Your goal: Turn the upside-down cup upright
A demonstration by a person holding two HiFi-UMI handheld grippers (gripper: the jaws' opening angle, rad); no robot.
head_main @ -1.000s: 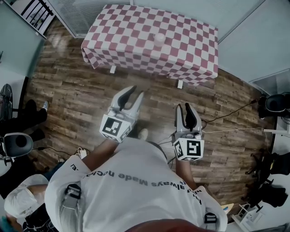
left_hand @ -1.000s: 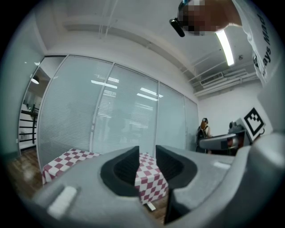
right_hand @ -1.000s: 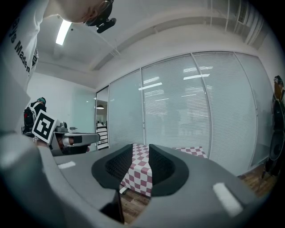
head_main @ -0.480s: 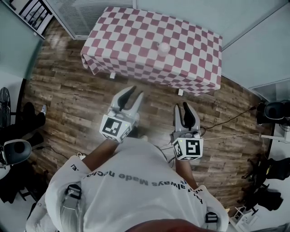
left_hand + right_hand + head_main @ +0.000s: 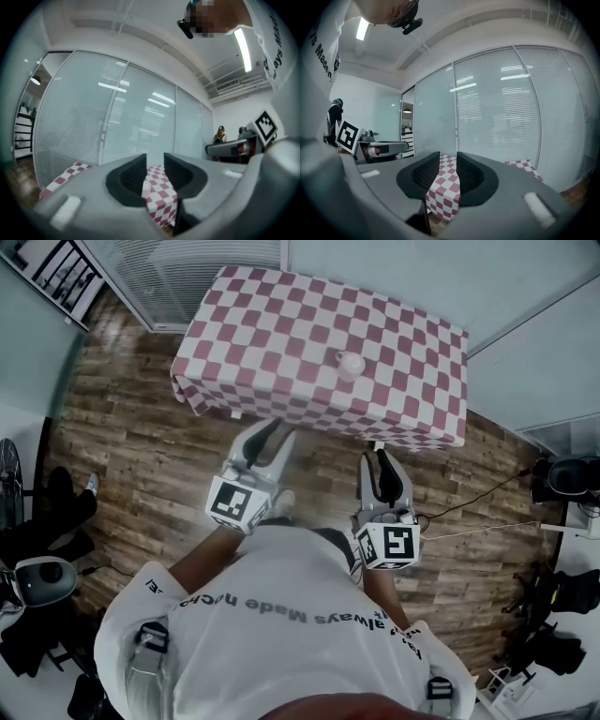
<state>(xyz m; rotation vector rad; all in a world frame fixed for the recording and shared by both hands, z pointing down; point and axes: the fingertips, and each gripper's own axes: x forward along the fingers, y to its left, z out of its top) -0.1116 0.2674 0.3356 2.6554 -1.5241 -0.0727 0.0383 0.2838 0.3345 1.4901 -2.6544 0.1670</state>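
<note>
Overhead downward, gripper views level (table (image 5: 281,334) shared)

Plank wood floor (image 5: 141,456). A bench (image 5: 281,343) draped in a red-and-white checked cloth stands near the corner of the room. Full-height glass partitions with slatted blinds (image 5: 93,122) run behind it. A strip light (image 5: 243,42) is lit on the white ceiling. Dark shelving (image 5: 56,273) at upper left; black gear (image 5: 567,476) along the floor's right edge.
</note>
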